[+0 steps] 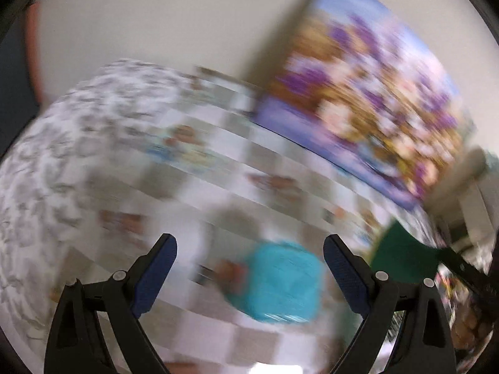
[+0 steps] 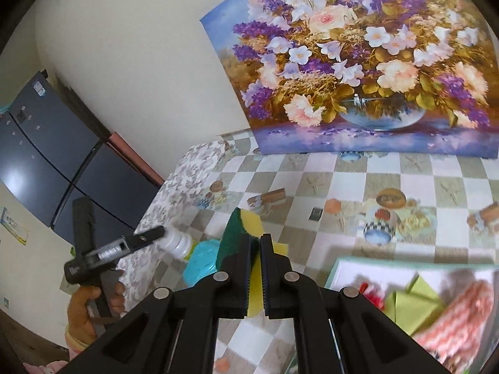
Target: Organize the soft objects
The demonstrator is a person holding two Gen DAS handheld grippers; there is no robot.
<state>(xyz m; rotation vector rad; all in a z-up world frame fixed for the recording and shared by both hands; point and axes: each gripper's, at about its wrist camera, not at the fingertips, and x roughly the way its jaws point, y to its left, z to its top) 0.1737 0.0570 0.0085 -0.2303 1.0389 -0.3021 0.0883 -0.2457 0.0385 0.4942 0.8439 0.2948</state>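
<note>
Two views. Left wrist, blurred: left gripper [image 1: 249,268] spread wide, grasping nothing, above a turquoise object [image 1: 280,283] on the checkered tablecloth [image 1: 218,168]. Right wrist, sharp: right gripper [image 2: 255,258] clenched on a yellow-green sponge [image 2: 240,227], lifted off the table; box [image 2: 336,268] at the near right edge holds green and pink-checked cloths [image 2: 449,311].

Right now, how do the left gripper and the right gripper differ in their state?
The left gripper has its fingers spread wide with nothing between them; the right gripper has its fingers shut on a yellow and green sponge. The left gripper hangs over a turquoise thing on the checkered tablecloth; the right one carries its load. Both are black and hand-held.
</note>
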